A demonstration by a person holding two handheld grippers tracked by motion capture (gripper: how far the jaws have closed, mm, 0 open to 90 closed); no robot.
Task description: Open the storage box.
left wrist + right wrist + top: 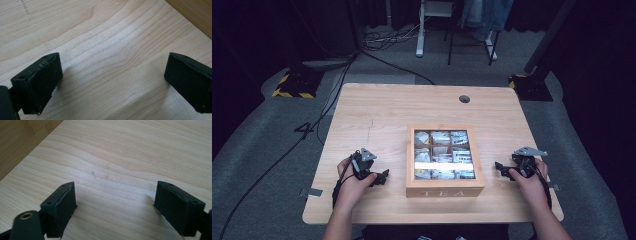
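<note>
Tea box (445,187): centre of frame on the counter (377,107), lid shut. Your left gripper (383,176) lower left, your right gripper (499,166) lower right; both jaws wide, holding nothing.

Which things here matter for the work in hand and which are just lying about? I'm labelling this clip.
In hand:
- wooden tea box, tea bags under its windowed lid
- left gripper, jaws open
- right gripper, jaws open

Lying about:
- floor cables
- black-and-yellow stand base
</note>
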